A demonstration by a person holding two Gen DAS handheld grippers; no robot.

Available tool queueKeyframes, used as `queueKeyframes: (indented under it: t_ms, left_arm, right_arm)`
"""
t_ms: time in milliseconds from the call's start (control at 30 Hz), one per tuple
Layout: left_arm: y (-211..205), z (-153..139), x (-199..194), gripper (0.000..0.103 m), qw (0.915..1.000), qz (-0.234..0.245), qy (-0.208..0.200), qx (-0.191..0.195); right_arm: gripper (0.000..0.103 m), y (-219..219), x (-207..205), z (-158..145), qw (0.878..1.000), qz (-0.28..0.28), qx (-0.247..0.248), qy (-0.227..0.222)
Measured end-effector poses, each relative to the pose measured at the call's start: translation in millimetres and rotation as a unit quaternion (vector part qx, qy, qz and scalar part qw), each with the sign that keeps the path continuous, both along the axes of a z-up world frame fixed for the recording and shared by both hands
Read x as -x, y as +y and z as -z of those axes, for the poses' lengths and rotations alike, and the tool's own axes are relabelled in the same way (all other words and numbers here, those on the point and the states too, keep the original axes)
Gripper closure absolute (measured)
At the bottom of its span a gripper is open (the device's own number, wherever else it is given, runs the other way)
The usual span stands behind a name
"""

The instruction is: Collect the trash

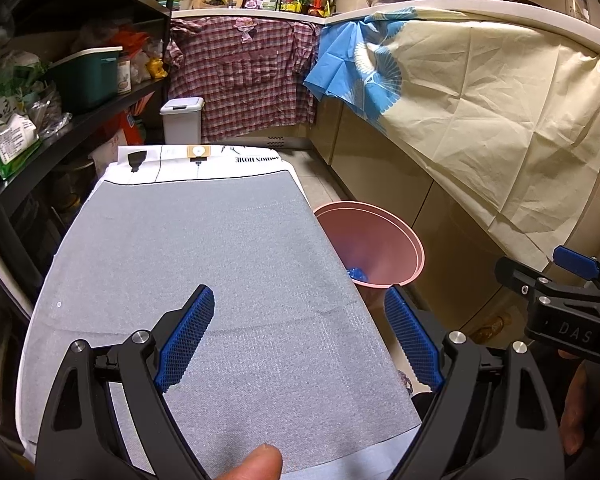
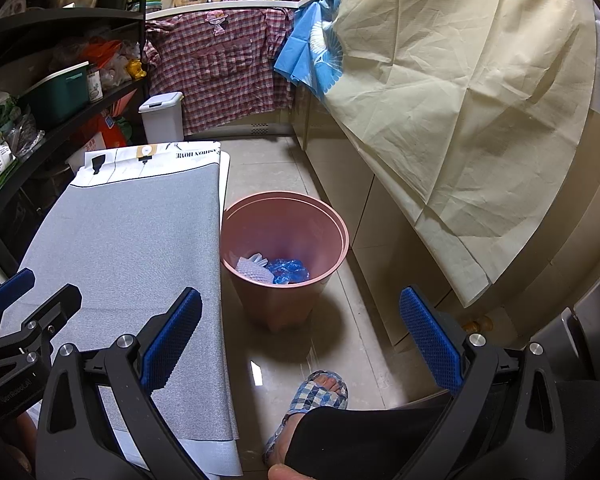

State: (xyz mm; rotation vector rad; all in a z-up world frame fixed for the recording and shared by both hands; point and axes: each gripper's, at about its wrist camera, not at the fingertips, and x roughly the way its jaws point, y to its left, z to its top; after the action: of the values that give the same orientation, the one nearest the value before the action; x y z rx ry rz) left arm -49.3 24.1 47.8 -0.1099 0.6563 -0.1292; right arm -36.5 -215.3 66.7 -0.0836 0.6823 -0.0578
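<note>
A pink waste bin (image 2: 288, 236) stands on the tiled floor just right of a table spread with a grey cloth (image 2: 140, 248). Inside it lie a crumpled blue plastic piece (image 2: 289, 270) and white paper (image 2: 254, 266). In the left wrist view the pink waste bin (image 1: 380, 244) shows beyond the table's right edge. My left gripper (image 1: 300, 320) hovers open over the grey cloth (image 1: 204, 280) with nothing between its blue pads. My right gripper (image 2: 300, 324) is open above the floor in front of the bin, holding nothing. Each gripper shows at the edge of the other's view.
A black shelf rack (image 2: 60, 92) full of packages lines the left. A white lidded bin (image 2: 162, 118) stands at the far end under a hung checked shirt (image 2: 224, 64). Cabinets draped with a cream sheet (image 2: 460, 100) run along the right. A slippered foot (image 2: 316, 400) rests on the floor.
</note>
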Motion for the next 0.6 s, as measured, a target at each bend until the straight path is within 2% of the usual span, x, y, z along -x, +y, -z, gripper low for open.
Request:
queueKeyframes:
  t_ms: [600]
  left_arm:
    - [0.2,6.1,-0.9,0.018,0.9999,0.006,0.008,0.008]
  right_arm:
    - [0.006,0.5,0.2,0.2,1.000,0.000,0.000,0.000]
